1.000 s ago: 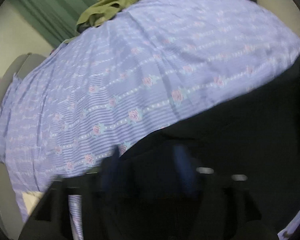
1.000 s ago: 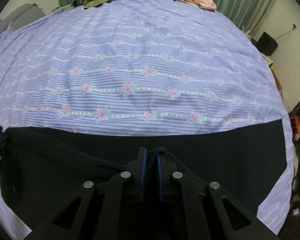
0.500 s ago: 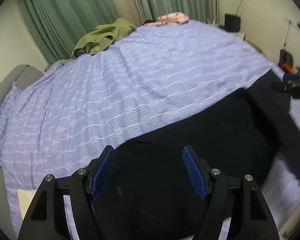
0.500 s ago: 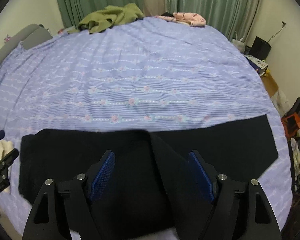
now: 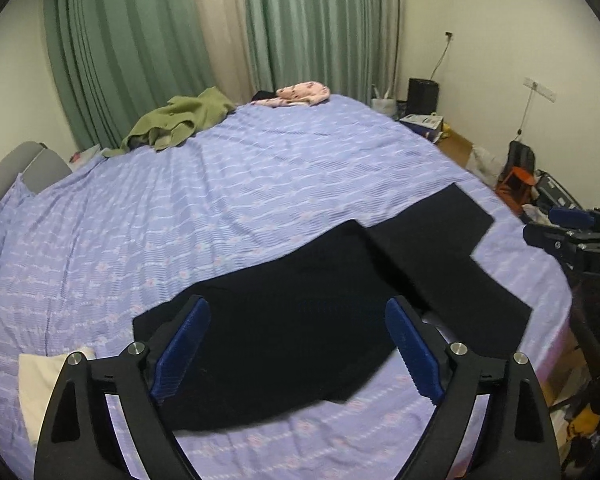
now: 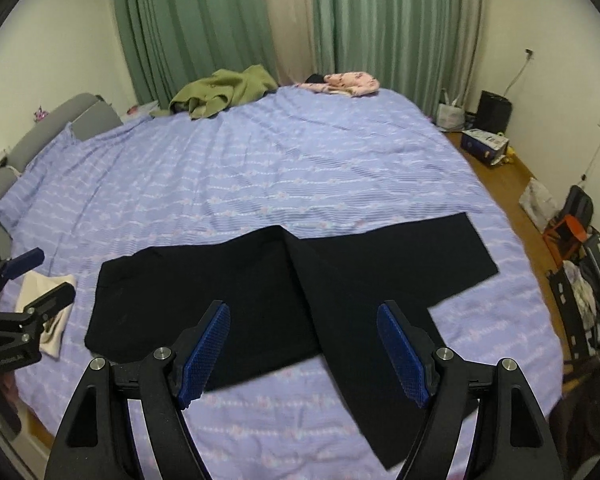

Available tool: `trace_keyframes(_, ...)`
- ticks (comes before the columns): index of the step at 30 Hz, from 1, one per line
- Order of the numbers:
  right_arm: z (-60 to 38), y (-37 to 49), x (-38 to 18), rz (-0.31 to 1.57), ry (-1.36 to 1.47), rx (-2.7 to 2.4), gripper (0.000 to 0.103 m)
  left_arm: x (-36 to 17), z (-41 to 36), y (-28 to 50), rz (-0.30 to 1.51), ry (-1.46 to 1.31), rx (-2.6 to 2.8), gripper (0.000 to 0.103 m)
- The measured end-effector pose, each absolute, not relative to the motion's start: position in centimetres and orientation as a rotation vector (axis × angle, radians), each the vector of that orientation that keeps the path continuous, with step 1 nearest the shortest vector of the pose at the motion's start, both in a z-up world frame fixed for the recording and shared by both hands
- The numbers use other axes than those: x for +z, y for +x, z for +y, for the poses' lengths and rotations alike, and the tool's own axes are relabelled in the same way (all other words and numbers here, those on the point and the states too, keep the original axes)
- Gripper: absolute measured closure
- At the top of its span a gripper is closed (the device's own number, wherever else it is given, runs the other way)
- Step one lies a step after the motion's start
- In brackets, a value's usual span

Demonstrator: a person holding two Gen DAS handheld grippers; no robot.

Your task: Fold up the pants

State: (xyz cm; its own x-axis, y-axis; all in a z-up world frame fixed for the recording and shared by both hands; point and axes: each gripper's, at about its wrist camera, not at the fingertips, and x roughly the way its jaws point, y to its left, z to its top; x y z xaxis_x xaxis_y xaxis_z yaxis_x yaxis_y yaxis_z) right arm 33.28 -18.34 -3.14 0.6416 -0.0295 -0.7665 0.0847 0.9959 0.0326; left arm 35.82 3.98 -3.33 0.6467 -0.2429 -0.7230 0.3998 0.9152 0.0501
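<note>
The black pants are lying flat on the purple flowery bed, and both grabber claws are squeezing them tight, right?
Not quite. The black pants do lie flat on the purple flowery bed, but neither claw squeezes them. Each wrist view shows it: the left gripper and the right gripper are open, raised above the cloth, with nothing between their pads. The left's jaws have just been opening.

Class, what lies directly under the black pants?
The black pants lie flat on the purple floral bedsheet. Whether anything else sits beneath them cannot be seen; the fabric covers it.
</note>
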Motion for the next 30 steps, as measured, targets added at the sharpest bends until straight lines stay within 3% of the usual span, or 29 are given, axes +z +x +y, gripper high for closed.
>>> trace_keyframes(8,-21.1,26.8,-4.3,0.920,0.060,-0.069,0.027,-4.8,-0.3,29.8,0.877,0.162,-0.384,0.004)
trace_keyframes(25,-28.6,22.4,-19.7,1.234,-0.101,0.272,0.027,-15.8,-10.8,21.5,1.098,0.047,-0.019,0.004)
trace_keyframes(30,-29.3,22.7,-24.1,1.306,-0.149,0.301,0.027,-19.2,-13.0,21.0,1.149,0.127,0.023,0.004)
